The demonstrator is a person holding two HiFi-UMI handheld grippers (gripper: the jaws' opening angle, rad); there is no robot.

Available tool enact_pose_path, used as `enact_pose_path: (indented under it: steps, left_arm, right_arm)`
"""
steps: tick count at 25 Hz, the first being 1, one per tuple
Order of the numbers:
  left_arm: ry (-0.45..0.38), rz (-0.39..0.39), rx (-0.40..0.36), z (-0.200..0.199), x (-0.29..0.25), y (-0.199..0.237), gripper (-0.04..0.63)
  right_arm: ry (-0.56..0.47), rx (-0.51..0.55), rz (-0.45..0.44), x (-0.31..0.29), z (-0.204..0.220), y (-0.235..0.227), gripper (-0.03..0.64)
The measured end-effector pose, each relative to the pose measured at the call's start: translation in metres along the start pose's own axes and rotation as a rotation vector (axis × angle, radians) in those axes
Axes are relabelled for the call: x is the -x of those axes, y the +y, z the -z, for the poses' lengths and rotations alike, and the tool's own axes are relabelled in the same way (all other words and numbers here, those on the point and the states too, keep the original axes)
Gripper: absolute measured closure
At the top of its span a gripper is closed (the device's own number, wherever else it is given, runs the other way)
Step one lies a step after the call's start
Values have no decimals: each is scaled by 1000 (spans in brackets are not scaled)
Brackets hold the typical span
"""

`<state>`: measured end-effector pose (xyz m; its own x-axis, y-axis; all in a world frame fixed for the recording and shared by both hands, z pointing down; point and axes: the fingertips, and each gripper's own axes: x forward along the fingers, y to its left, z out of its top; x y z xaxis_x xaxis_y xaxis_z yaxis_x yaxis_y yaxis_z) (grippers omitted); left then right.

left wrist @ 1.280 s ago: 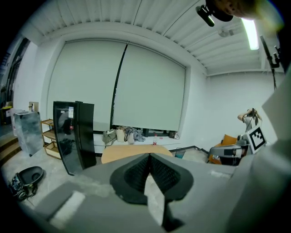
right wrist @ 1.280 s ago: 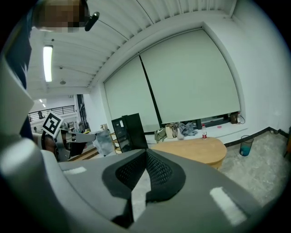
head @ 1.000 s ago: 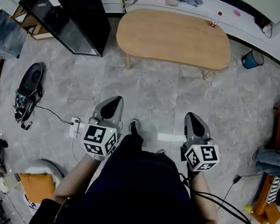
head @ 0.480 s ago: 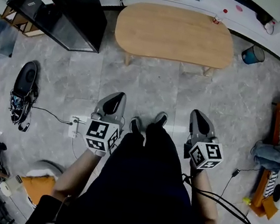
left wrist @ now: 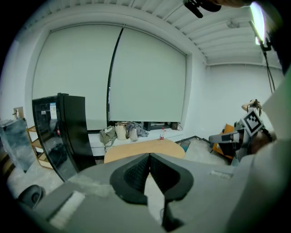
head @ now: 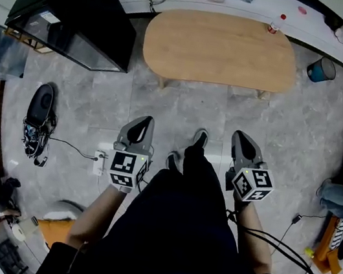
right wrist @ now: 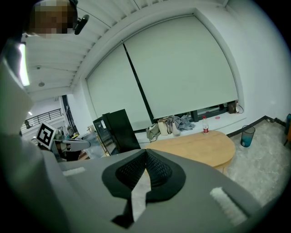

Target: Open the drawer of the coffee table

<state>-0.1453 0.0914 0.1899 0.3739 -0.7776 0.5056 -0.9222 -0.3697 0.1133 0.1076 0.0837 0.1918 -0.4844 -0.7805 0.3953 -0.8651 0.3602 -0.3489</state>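
Both grippers, left [head: 139,131] and right [head: 243,147], have jaws together, empty, well short of the far table [head: 221,49].

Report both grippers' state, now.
Left gripper: closed, nothing between its jaws.
Right gripper: closed, nothing between its jaws.

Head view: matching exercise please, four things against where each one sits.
Things:
1 coffee table
2 black cabinet
3 blue bin
4 red-capped bottle

Places:
A on the floor, right of the table
B on the white ledge behind the table
C top centre of the view
D left of the table

Pairs: 1-C; 2-D; 3-A; 4-B
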Motion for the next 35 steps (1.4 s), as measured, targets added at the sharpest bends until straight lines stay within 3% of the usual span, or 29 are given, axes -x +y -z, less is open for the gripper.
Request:
enact_pose_path:
  steps: [7,16,24,30,35]
  left_arm:
    - [10,-44,-78,-21,-50,4,594]
    - [103,-142,-124,-6,-98,56,594]
    - [208,-163,-141,56,-155,99,594]
    - [255,-79,-194,123,-224,130,594]
    - [294,-8,-250,182,-279,144,592]
  right_arm:
    - [29,-8,-35,-43,-23,-45,614]
    - [76,-14,-27,-98,-17,-115,614]
    - [160,4,-33,-156,35,-165,614]
    - [179,-22,-51,-216,99,-181,614]
    - [171,38,-39,-261,158,-198,614]
